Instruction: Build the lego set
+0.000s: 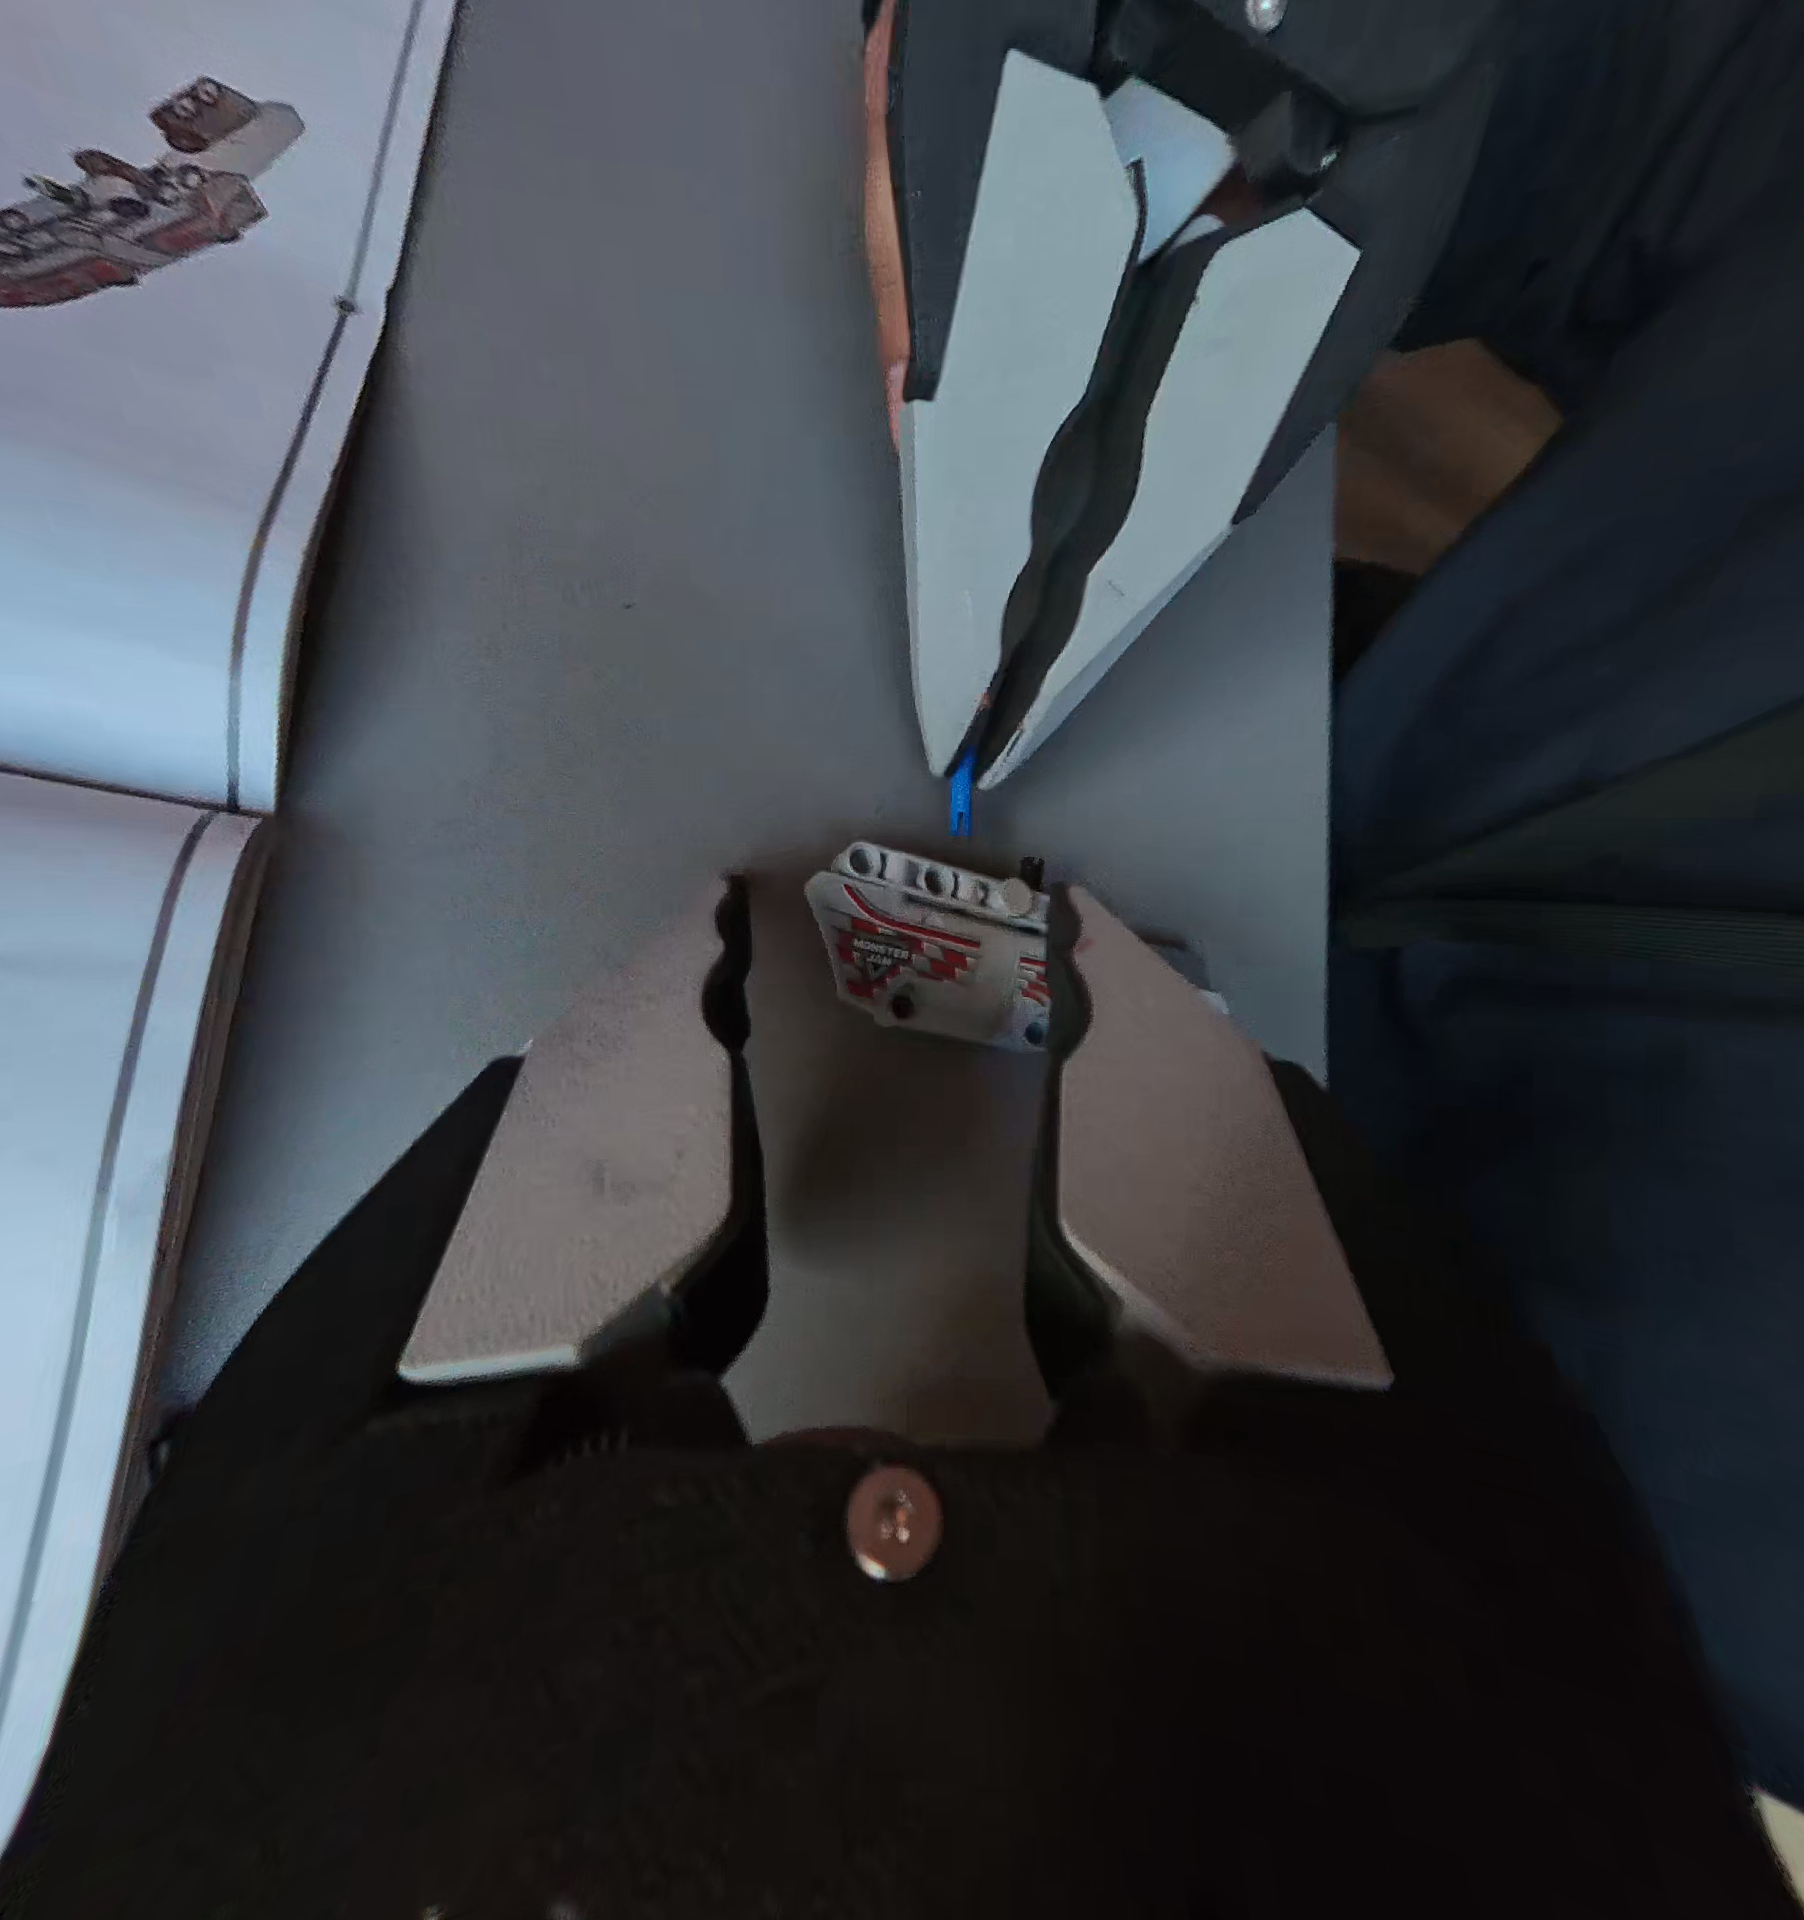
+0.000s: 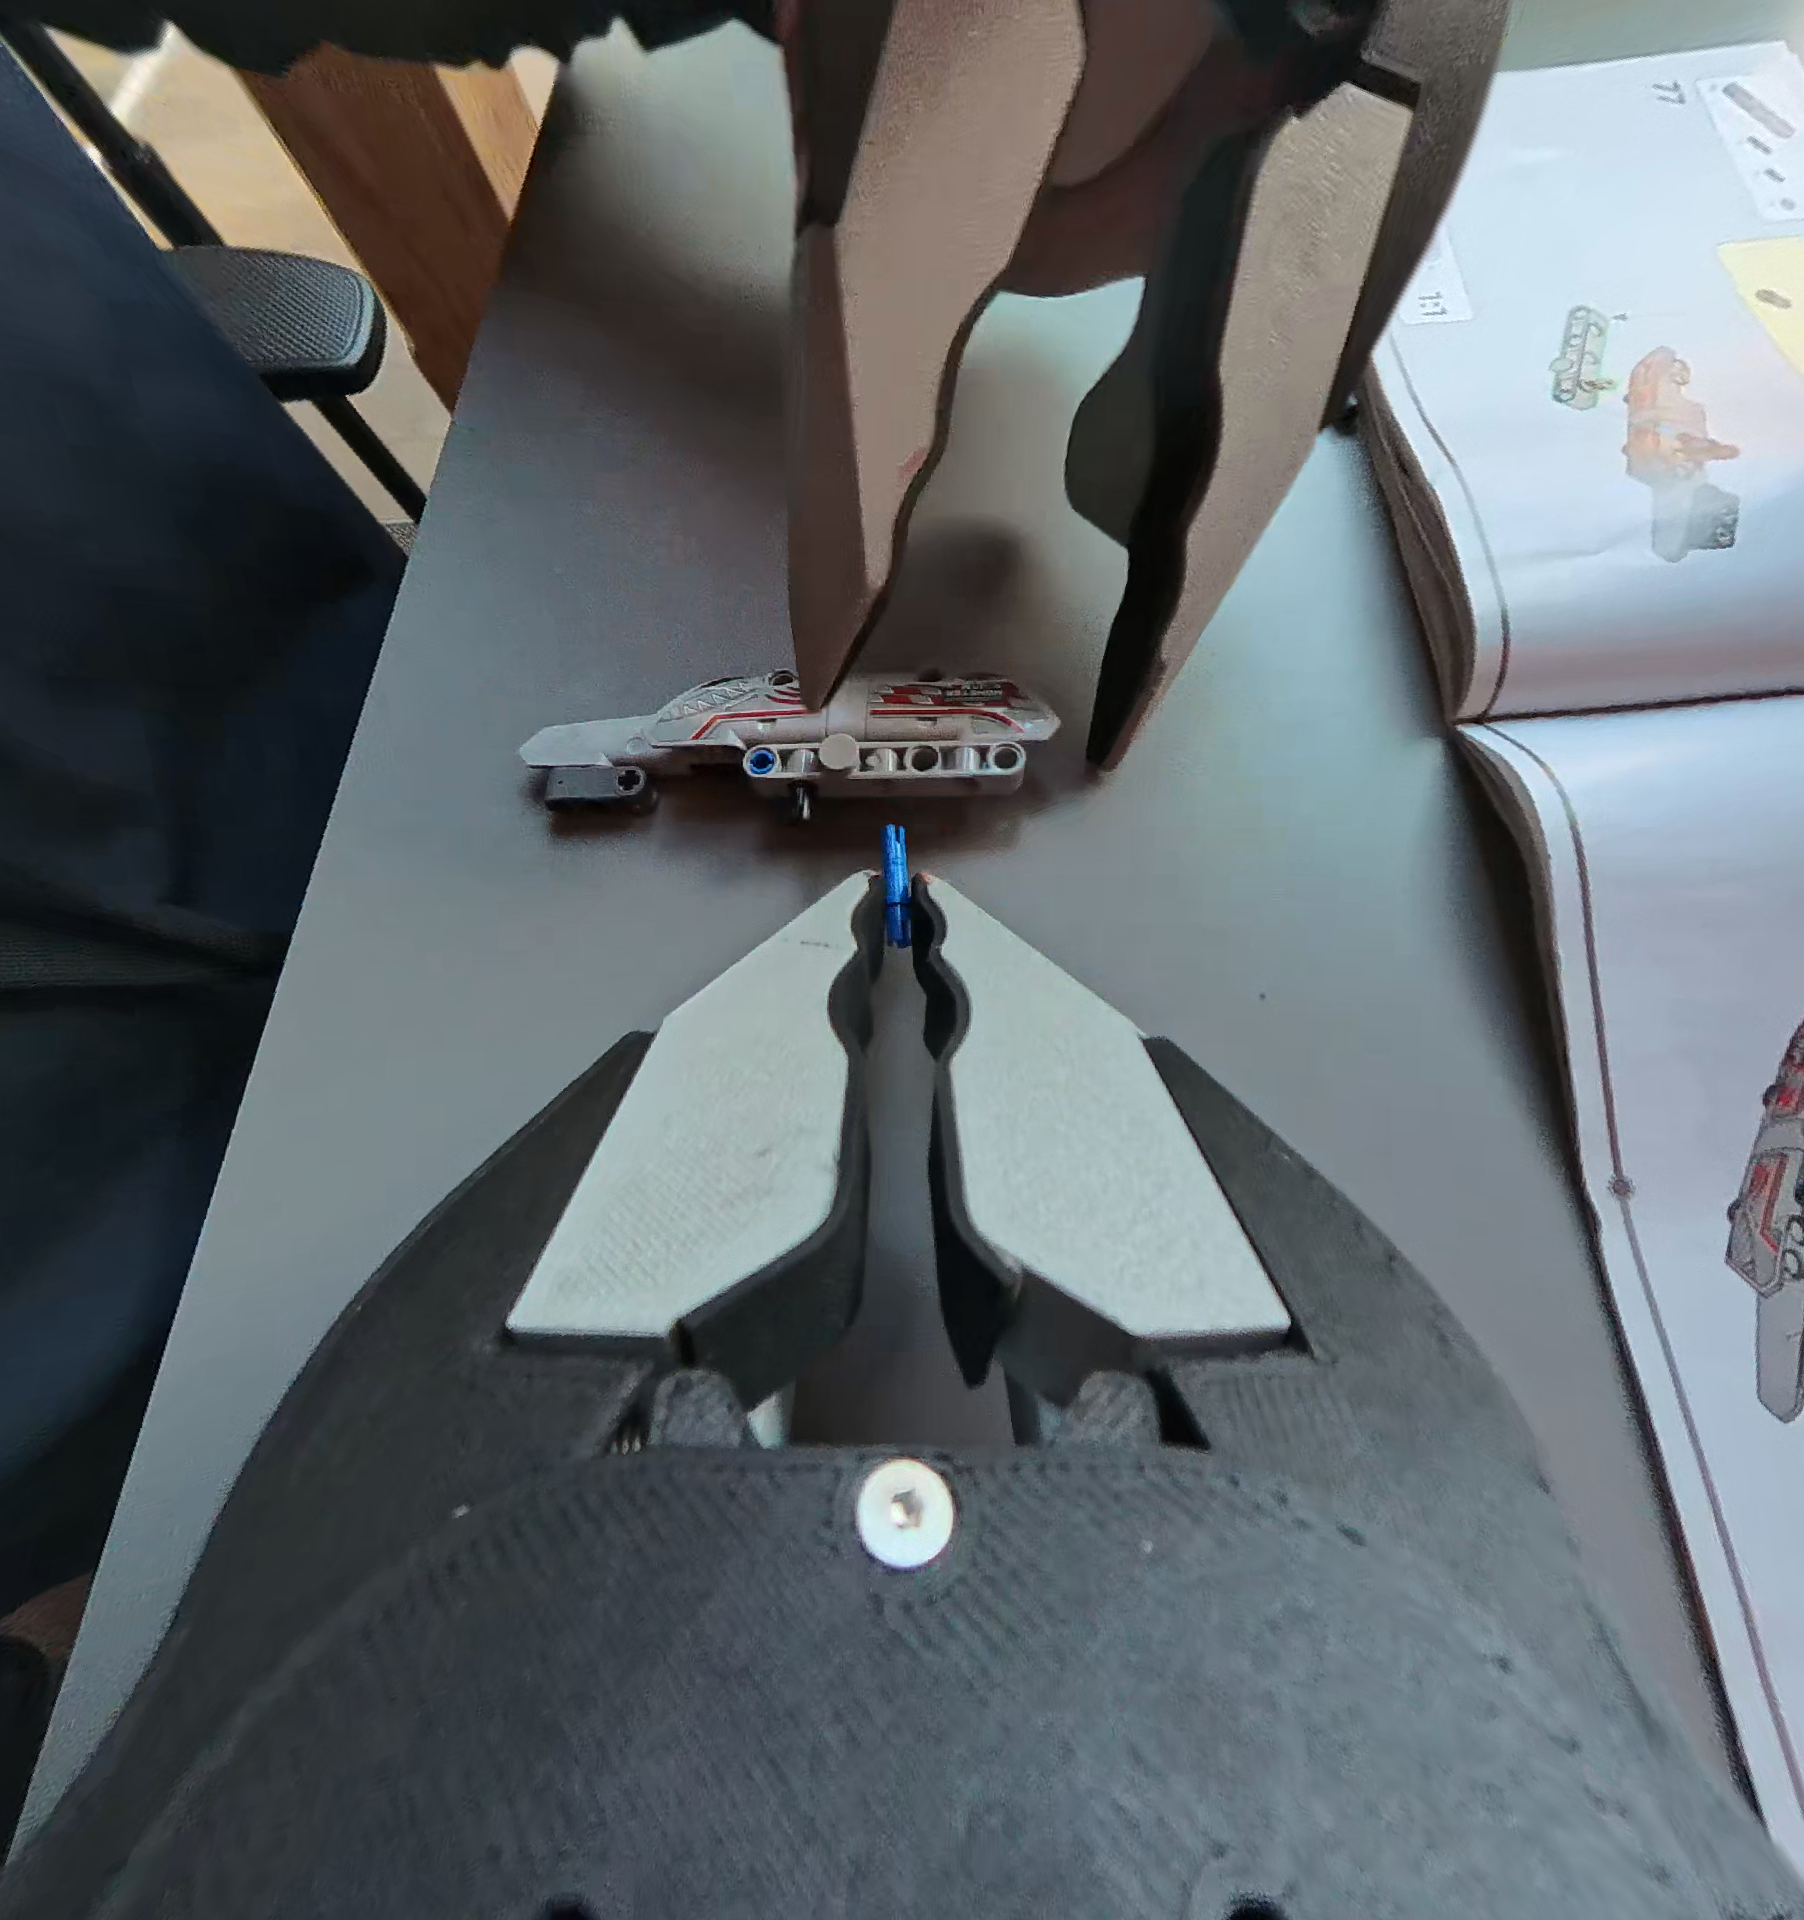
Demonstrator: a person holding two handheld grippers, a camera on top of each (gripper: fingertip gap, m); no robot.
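Right wrist view: the right gripper (image 2: 896,881), 2 pale fingers in a black frame, is clenched on a blue pin (image 2: 895,883) whose free end points at the lego assembly (image 2: 825,738).
The assembly lies flat on the grey table (image 2: 1293,935): a white panelled body with red markings over a grey beam with a row of holes, one hole filled by a blue pin end, a dark connector at its left end.
The pin tip is near the beam, not touching.
The left gripper (image 2: 955,717) comes down from above, jaws released and spread; one fingertip (image 2: 820,686) presses on the top of the assembly, the other stands beside its right end.
An open instruction booklet (image 2: 1656,520) lies at the table's right edge.
Left wrist view: the assembly (image 1: 934,951) sits between the spread fingers, against the right one.
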